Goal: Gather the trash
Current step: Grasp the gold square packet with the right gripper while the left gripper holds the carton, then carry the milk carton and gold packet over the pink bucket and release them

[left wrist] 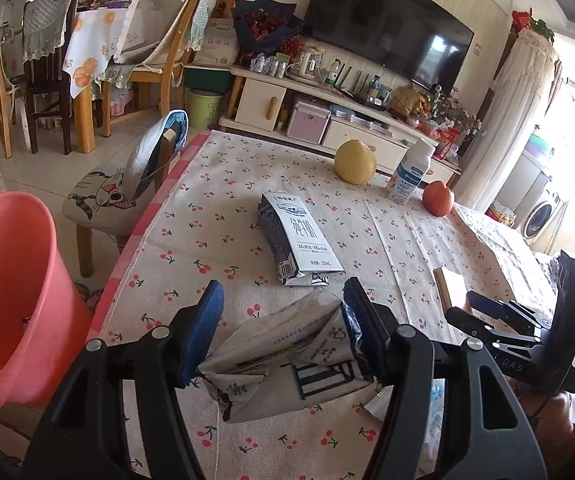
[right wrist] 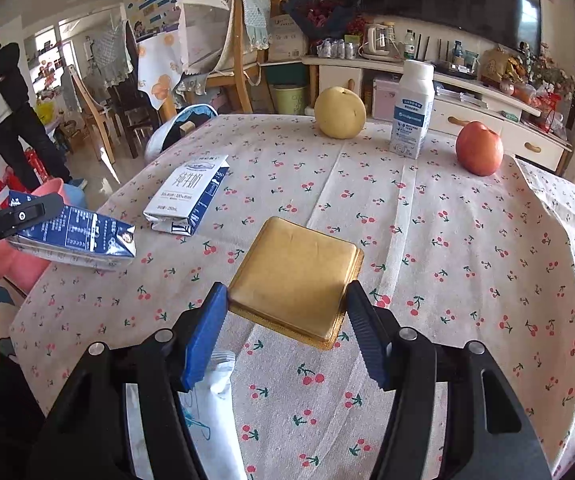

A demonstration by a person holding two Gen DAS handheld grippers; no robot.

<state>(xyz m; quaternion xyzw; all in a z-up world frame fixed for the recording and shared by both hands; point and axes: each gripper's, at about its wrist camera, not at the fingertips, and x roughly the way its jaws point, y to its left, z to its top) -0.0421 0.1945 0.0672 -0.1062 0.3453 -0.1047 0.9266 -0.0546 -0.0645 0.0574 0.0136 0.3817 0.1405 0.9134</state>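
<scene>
My left gripper (left wrist: 283, 316) is shut on a crumpled blue-and-white milk carton (left wrist: 287, 360), held just above the cherry-print tablecloth (left wrist: 215, 184). The right wrist view shows that same carton (right wrist: 75, 240) at the left, in the left gripper (right wrist: 27, 214). My right gripper (right wrist: 287, 308) is shut on a square gold tray (right wrist: 295, 276), both pads against its near edges. A second milk carton (left wrist: 297, 236) (right wrist: 187, 196) lies flat mid-table. A pink bucket (left wrist: 11, 300) (right wrist: 47, 192) stands off the table's left edge.
A yellow pear (right wrist: 339, 112), a white bottle (right wrist: 411, 112) and a red apple (right wrist: 479, 148) stand at the table's far side. A white wrapper (right wrist: 215, 380) lies under my right gripper. A cat-print chair (left wrist: 119, 196) is beside the table. A person (right wrist: 3, 100) stands far left.
</scene>
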